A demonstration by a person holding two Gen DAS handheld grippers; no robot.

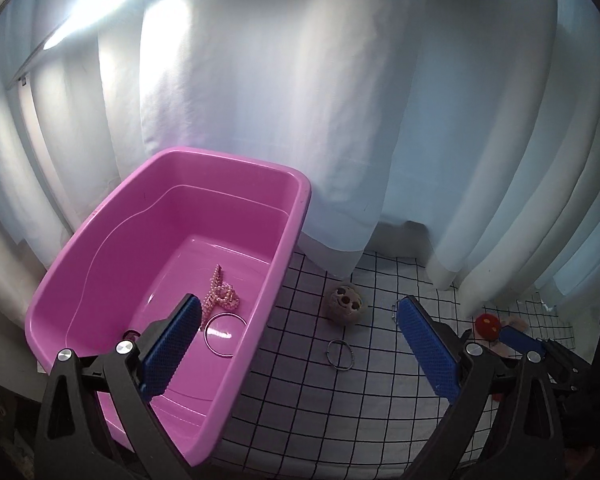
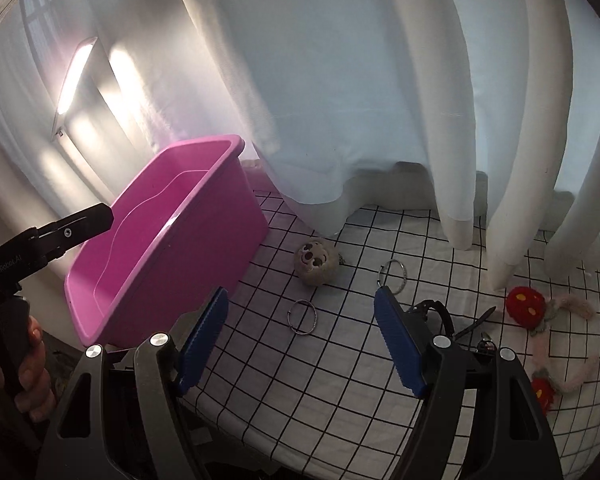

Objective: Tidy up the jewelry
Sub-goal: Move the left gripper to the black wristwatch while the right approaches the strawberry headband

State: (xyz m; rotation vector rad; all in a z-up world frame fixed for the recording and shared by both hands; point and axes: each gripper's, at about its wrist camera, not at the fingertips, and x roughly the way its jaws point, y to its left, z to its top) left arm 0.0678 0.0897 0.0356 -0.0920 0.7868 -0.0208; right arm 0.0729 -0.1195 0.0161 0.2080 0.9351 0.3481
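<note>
Where the pink tub (image 1: 100, 264) sits at far left on the grid-pattern cloth (image 1: 300, 400), its floor holds a pink bead strand (image 1: 220, 294) w/ a thin metal bangle (image 1: 225, 335) just beside it; a small dark item near the left pad is too hidden to tell. Left gripper (image 1: 300, 320): jaws spread wide, nothing betw. them, left pad over the tub, right pad over the cloth. Centre, on the cloth: a grey plush head w/ big eyes (image 2: 315, 262), a pair of thin rings (image 2: 302, 317) just in front of it, and a larger bangle (image 2: 393, 276) to its right, near the right gripper's right pad. Right gripper (image 2: 300, 310): jaws released, empty, above the thin rings. A dark strap-like item (image 2: 432, 312) lies partly hidden behind that pad. Far right: red plush pieces on a pink fuzzy cord (image 2: 540, 320). White curtain (image 2: 360, 100) closes the rear edge, its hem touching the cloth; open cloth lies front-centre. A hand (image 2: 30, 364) grips the left gripper's handle at the left edge of the right view.
</note>
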